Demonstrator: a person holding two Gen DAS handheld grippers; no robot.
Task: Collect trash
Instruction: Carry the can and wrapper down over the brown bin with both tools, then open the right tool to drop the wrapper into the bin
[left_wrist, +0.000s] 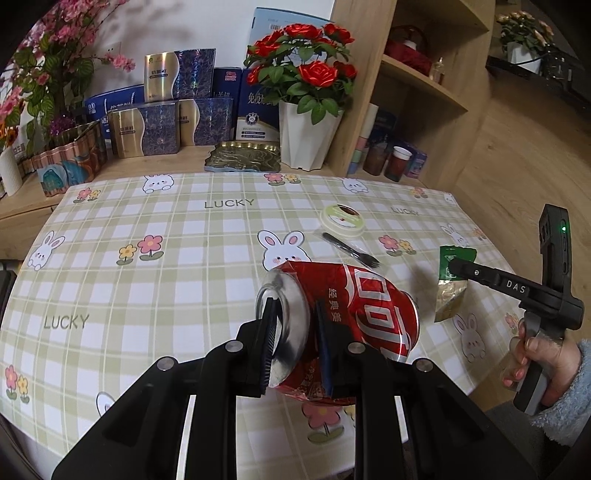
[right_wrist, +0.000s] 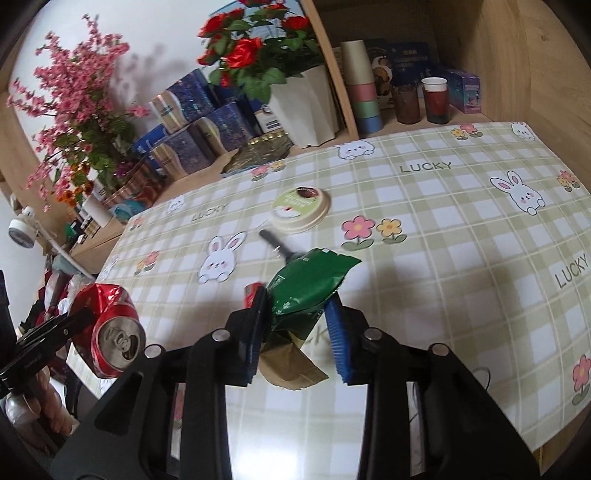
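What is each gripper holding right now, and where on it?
Left gripper: crushed red soda can, clamped at its top rim, one jaw in the mouth. Right gripper: green snack wrapper, pinched across its middle.

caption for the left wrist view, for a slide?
Left claw grips a crushed red can above the checked tablecloth; lid and fork remain.

The crushed red can (left_wrist: 354, 317) hides part of its own base behind the left gripper (left_wrist: 295, 343) pads. The black fork (right_wrist: 275, 245) is blurred, its tines concealed behind the green wrapper (right_wrist: 310, 284). The wrapper's print is too small to read. The round lid (right_wrist: 299, 208) label is illegible. The tabletop (right_wrist: 461, 240) near edge is covered by the gripper frames.
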